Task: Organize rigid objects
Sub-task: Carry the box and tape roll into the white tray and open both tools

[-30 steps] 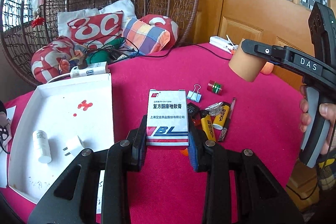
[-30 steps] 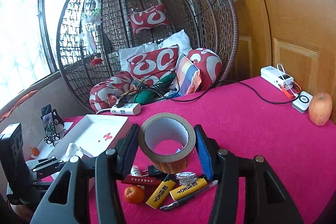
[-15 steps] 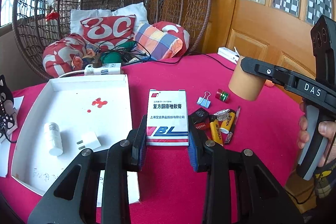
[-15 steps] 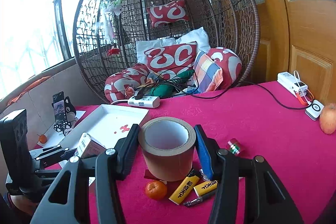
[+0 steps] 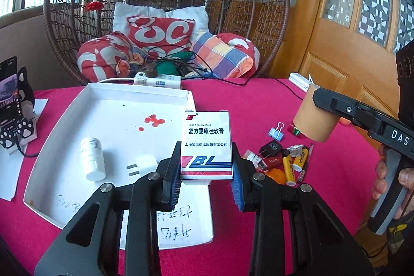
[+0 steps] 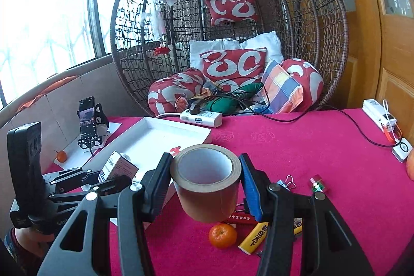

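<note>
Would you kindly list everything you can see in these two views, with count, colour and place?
medicine box: 1, white, blue and red, in left gripper over tray edge
tape roll: 1, brown, in right gripper above the clutter
tray: 1, white, left on the table
bottle: 1, white, lying in tray
plug adapter: 1, white, in tray
lighters: 2 or more, yellow, in the pile right of tray
tangerine: 1, orange, by the lighters
binder clip: 1, blue, behind the pile
power strip: 1, white, behind tray
table: 1, magenta cloth
left gripper: shut on box
right gripper: shut on tape
</note>
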Motion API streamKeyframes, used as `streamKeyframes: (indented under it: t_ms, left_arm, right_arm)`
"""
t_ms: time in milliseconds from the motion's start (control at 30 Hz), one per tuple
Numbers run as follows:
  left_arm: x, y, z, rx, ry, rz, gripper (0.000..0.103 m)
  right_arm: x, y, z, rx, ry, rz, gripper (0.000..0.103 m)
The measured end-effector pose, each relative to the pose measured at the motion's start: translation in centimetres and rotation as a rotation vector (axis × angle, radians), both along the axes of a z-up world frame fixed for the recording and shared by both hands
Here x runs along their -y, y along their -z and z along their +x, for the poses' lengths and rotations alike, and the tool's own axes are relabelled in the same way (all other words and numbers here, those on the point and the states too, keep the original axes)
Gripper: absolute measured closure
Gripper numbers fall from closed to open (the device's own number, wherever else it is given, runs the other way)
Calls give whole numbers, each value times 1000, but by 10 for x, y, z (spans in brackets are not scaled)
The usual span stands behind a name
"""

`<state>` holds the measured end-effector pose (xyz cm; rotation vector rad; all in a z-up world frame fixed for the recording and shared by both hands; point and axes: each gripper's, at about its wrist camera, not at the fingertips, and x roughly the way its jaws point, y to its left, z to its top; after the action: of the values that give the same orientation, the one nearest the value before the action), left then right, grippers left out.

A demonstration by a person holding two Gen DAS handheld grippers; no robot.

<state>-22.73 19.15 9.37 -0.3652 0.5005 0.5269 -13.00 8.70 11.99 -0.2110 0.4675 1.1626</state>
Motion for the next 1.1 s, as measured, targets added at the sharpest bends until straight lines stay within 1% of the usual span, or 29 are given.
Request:
streamKeyframes:
  t_ms: [133, 233, 367, 433, 633, 800, 933, 1100]
  left_arm:
    - [-22, -4, -18, 17, -67, -2, 71]
    - [-45, -9, -33, 18, -139, 10, 71]
    - [-78, -8, -41, -13, -242, 9, 71]
    - [-93, -5, -38, -29, -275, -2, 71]
    - [-133, 11, -7, -102, -303, -33, 71]
    - [-155, 32, 3, -130, -321, -108, 71]
    - [-159, 41, 0, -139, -335, -131, 71]
    - [-163, 43, -3, -141, -346, -132, 71]
  right_arm:
    - [-13, -1, -10, 11, -35, -14, 51]
    - [-26, -3, -18, 18, -69, -26, 51]
    - [-48, -3, -28, 22, -115, -45, 51]
    - [-63, -1, -32, 12, -141, -58, 51]
    - [-116, 19, -42, -29, -202, -123, 51]
    - [-160, 45, -40, -50, -188, -195, 51]
    - [-177, 63, -45, -10, -183, -248, 52]
    - [-186, 76, -46, -23, -175, -275, 52]
